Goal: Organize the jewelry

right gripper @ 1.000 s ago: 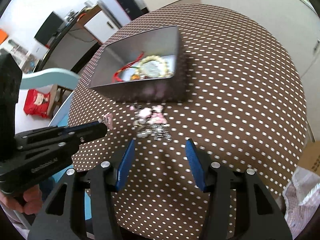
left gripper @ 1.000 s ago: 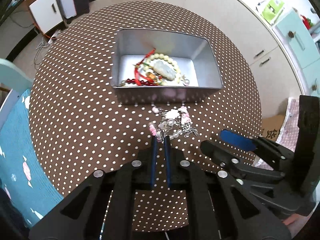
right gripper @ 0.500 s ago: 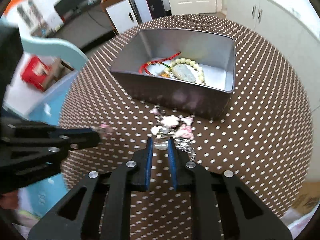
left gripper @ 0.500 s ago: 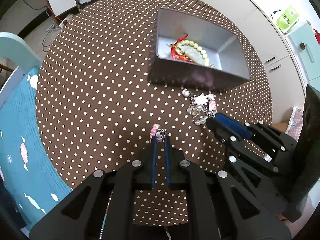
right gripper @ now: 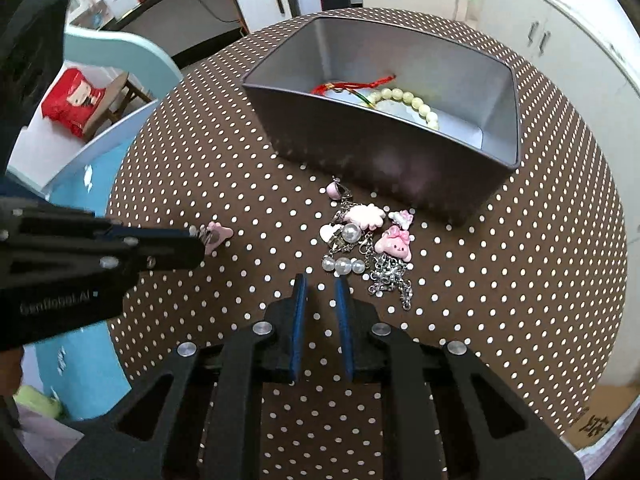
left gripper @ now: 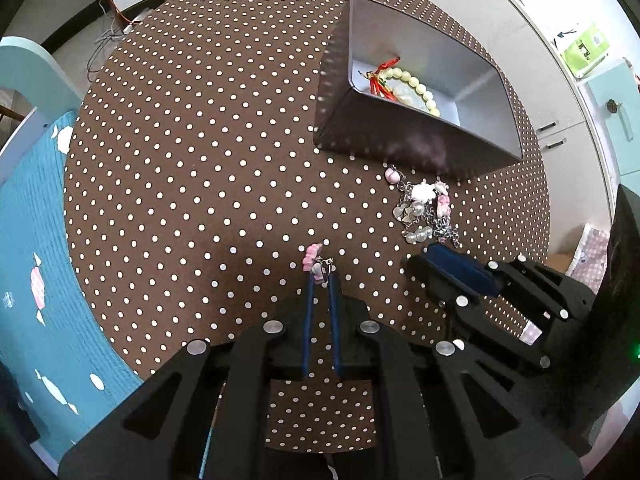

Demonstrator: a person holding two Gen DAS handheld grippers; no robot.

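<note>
My left gripper [left gripper: 321,274] is shut on a small pink charm [left gripper: 312,261], held low over the dotted table; the charm also shows in the right wrist view [right gripper: 216,235]. A pile of pink charms, pearls and chain [right gripper: 366,246] lies in front of the grey metal box [right gripper: 496,104]; the pile also shows in the left wrist view [left gripper: 426,210]. The box [left gripper: 340,92] holds a pale bead bracelet [right gripper: 404,100] and red cord [right gripper: 352,84]. My right gripper [right gripper: 320,280] is nearly shut and empty, just short of the pile.
The round table has a brown polka-dot cloth [left gripper: 192,152]. A light blue chair with a teal cushion [left gripper: 36,216] stands at its left. White cabinets [left gripper: 520,12] stand behind. A cardboard box [right gripper: 600,420] sits on the floor at right.
My left gripper has carried the pink charm left, away from the pile. My right gripper has closed from wide open to nearly shut and moved up to the pile.
</note>
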